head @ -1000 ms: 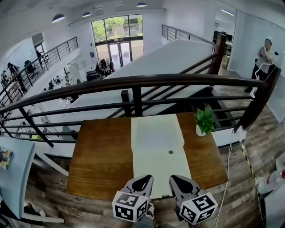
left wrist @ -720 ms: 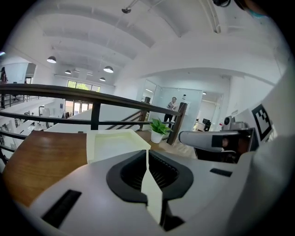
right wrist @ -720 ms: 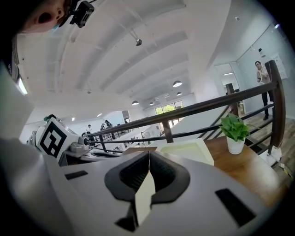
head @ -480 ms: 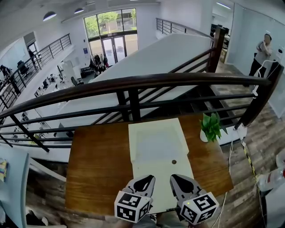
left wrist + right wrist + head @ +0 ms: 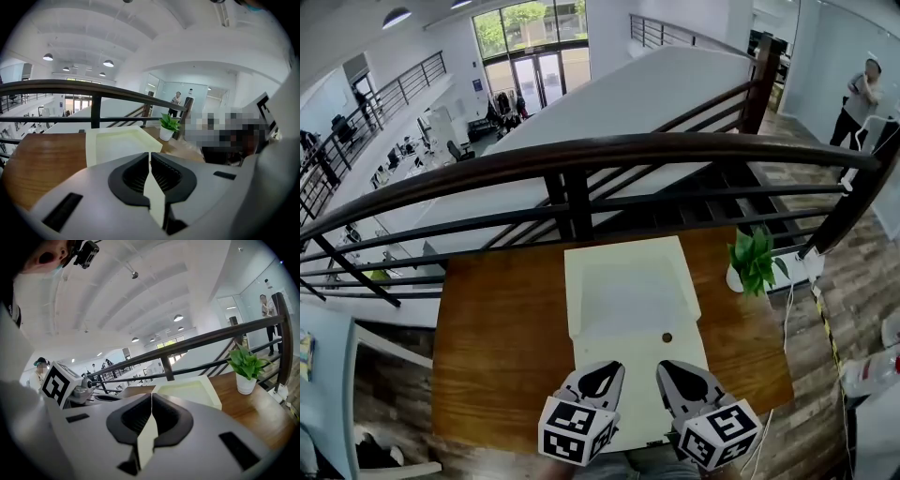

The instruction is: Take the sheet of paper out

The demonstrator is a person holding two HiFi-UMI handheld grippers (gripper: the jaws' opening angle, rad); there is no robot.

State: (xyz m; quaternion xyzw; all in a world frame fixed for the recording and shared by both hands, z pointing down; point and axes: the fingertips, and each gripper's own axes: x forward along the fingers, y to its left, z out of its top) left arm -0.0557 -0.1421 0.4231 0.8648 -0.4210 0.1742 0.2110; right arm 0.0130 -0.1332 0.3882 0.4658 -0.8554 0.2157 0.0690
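A large pale yellow paper envelope (image 5: 633, 300) lies lengthwise on the wooden table (image 5: 497, 347), with a small round clasp (image 5: 667, 337) near its middle. Whether a sheet is inside cannot be seen. My left gripper (image 5: 602, 373) and right gripper (image 5: 673, 372) hover side by side over the envelope's near end, both pointing toward the railing. In the left gripper view the left gripper (image 5: 150, 157) is shut with nothing held, and the envelope (image 5: 117, 143) lies ahead. The right gripper (image 5: 151, 397) is likewise shut and empty, with the envelope (image 5: 187, 391) beyond it.
A small potted plant (image 5: 755, 262) stands at the table's far right corner. A dark metal railing (image 5: 581, 155) runs along the table's far edge, with an open drop behind it. A person (image 5: 862, 89) stands far off at the right. A cable (image 5: 814, 309) trails on the floor at the right.
Both grippers have moved forward together, a little farther over the envelope's near end. Their jaws stayed shut. The envelope has not moved.
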